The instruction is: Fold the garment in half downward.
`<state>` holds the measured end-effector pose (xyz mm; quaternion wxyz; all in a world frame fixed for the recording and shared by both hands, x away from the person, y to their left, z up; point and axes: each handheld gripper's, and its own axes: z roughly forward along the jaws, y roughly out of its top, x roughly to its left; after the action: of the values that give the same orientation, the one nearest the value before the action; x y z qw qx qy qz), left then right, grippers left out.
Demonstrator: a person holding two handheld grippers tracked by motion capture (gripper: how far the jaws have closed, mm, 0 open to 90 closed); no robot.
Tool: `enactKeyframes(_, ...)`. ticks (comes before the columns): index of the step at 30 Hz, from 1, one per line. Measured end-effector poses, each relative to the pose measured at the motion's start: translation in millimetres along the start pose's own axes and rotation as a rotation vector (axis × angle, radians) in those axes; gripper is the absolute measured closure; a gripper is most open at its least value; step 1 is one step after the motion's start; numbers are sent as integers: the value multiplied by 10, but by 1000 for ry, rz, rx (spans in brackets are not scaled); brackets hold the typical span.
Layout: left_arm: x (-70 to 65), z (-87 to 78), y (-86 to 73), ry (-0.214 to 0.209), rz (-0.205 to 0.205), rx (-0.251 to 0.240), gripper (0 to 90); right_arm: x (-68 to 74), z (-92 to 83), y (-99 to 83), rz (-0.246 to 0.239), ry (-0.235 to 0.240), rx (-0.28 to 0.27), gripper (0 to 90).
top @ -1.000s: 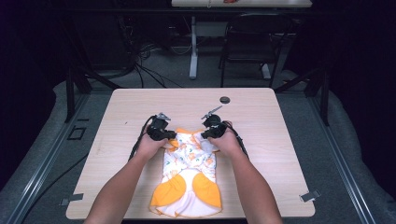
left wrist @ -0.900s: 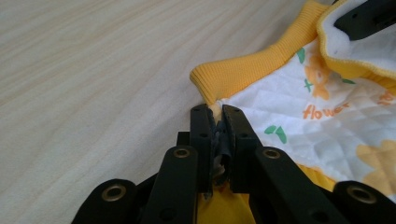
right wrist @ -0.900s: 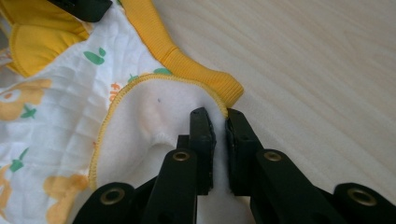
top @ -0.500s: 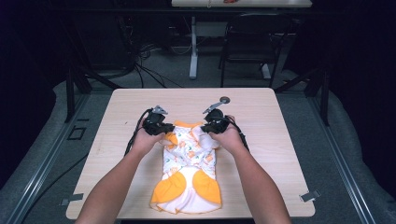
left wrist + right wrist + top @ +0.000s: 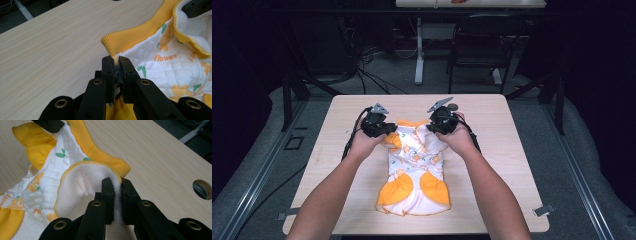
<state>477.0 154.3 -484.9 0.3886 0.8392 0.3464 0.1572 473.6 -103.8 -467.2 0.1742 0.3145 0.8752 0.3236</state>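
A small white quilted garment [image 5: 414,165] with orange trim and a flower print hangs from both grippers, its lower orange part still resting on the wooden table [image 5: 492,165]. My left gripper [image 5: 388,134] is shut on its left top corner; in the left gripper view the jaws [image 5: 116,62] pinch the cloth [image 5: 172,65] just below the orange ribbed band. My right gripper [image 5: 432,131] is shut on the right top corner; in the right gripper view the jaws [image 5: 117,185] clamp the white fleecy lining [image 5: 82,187]. The top edge is lifted off the table.
A round cable hole [image 5: 453,106] lies in the table just behind the right gripper, also seen as a hole [image 5: 202,189]. Cables trail from the left gripper over the table's left part. A chair and desk legs stand beyond the far edge.
Both grippers have risen and moved slightly toward the far edge, lifting the garment's top end off the table. Their grips are unchanged.
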Motion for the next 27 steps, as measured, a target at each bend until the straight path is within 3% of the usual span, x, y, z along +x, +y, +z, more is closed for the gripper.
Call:
enactKeyframes(14, 23, -156, 169, 35, 31, -38, 839, 15, -123, 185, -77, -51, -28, 823)
enactKeyframes(27, -85, -166, 23, -4, 71, -44, 838, 93, -137, 55, -130, -52, -24, 817)
